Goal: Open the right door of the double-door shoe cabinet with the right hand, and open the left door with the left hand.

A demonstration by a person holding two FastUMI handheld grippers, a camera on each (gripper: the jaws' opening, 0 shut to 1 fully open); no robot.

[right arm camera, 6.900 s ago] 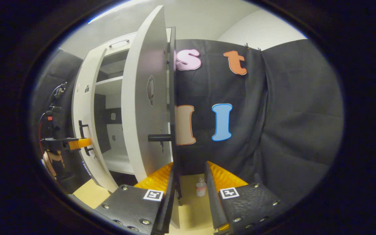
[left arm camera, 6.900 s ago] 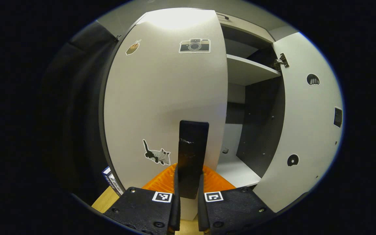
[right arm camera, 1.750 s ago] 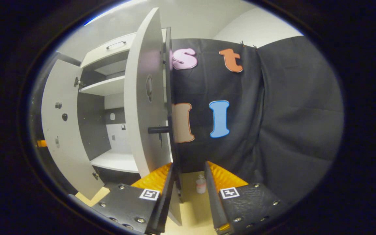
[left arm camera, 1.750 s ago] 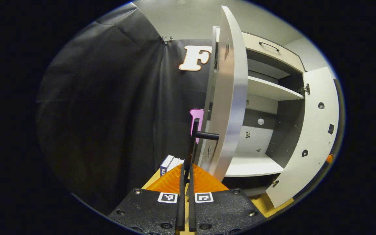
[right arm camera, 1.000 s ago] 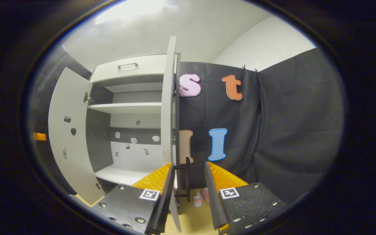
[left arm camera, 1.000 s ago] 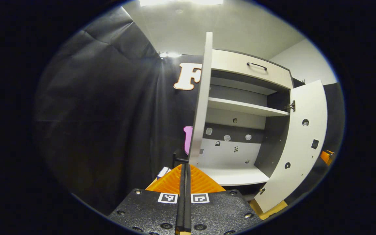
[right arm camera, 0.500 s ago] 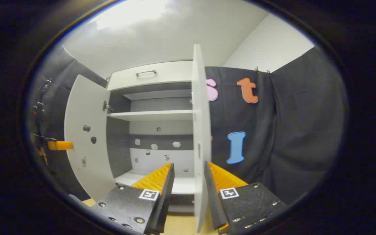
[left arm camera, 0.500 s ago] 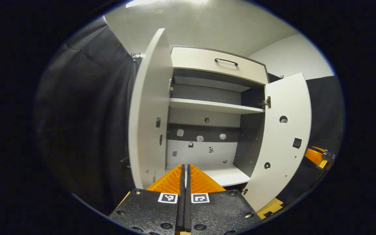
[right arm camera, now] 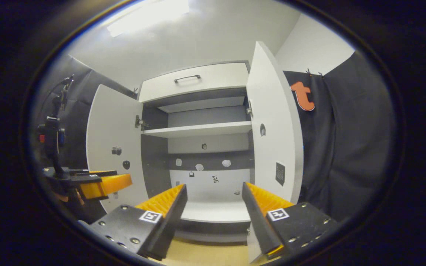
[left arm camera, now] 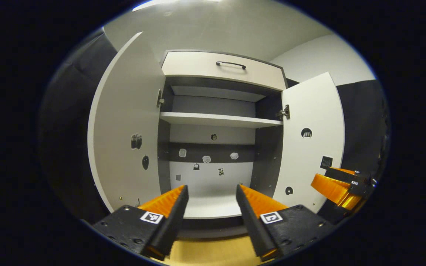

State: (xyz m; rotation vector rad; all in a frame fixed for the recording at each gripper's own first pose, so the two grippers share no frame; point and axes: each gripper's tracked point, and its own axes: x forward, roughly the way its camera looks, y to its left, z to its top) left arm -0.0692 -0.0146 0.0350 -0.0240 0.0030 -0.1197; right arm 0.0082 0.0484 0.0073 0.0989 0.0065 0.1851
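On either side of the shoe cabinet (left arm camera: 213,173), the left door (left arm camera: 128,133) and right door (left arm camera: 311,140) stand swung wide. Left gripper (left arm camera: 211,212) and right gripper (right arm camera: 215,212) hang spread, holding nothing, near the front; best to back straight off, clear of both doors.

left gripper (left arm camera: 210,218): let go, spread | left door (left arm camera: 128,140): swung wide

I see black cloth (right arm camera: 346,155) on both sides, white wall (left arm camera: 324,59) and ceiling (right arm camera: 198,40) above, ceiling light (right arm camera: 150,14) on, light wood floor (left arm camera: 209,253).
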